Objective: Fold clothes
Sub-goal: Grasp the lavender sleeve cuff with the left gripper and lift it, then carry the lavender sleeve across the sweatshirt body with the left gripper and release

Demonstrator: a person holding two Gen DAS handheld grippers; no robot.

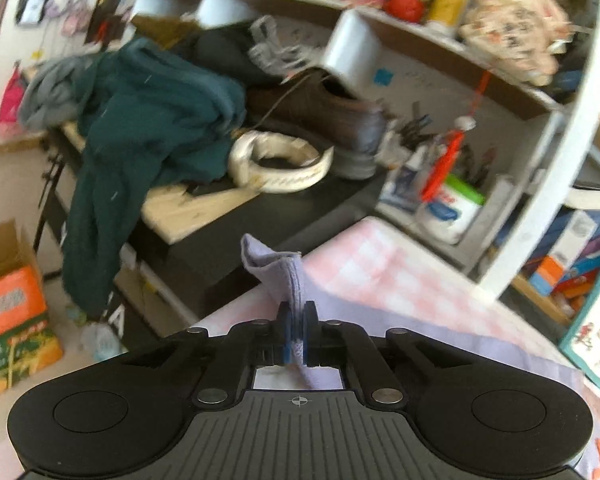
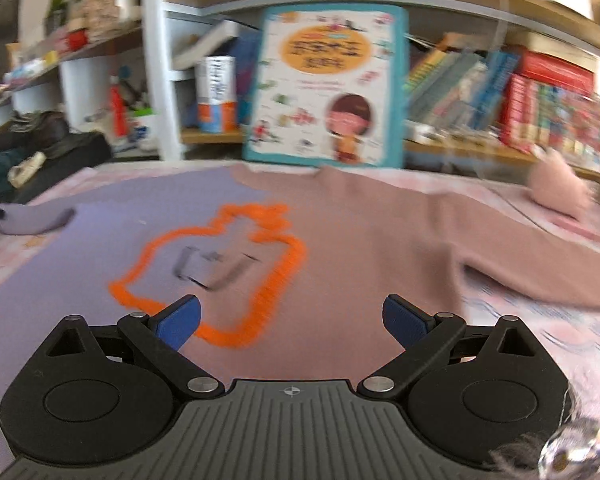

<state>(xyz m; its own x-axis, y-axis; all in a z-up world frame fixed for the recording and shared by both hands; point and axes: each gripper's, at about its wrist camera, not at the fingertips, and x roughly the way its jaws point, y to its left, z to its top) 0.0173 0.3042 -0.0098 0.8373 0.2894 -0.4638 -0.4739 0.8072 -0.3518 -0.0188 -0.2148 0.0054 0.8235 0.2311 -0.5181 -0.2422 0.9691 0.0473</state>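
Observation:
A sweater lies spread on the pink checked tablecloth point(image 2: 540, 320): its left half is lavender point(image 2: 80, 260), its right half dusty pink point(image 2: 380, 232), with an orange outline motif point(image 2: 220, 272) in the middle. My left gripper point(image 1: 296, 320) is shut on a lavender sleeve end point(image 1: 276, 272), lifted above the table edge. That same sleeve shows at the far left of the right wrist view as a raised lavender fold point(image 2: 32, 218). My right gripper point(image 2: 292, 320) hovers open over the sweater's lower front, nothing between its blue pads point(image 2: 180, 324).
A big picture book point(image 2: 324, 88) leans on the shelf behind the table. A side bench point(image 1: 188, 208) carries a dark green garment point(image 1: 140, 128), a brown shoe point(image 1: 324, 108) and a white hoop. An orange carton point(image 1: 8, 304) sits on the floor. A pink fluffy item point(image 2: 556, 188) lies far right.

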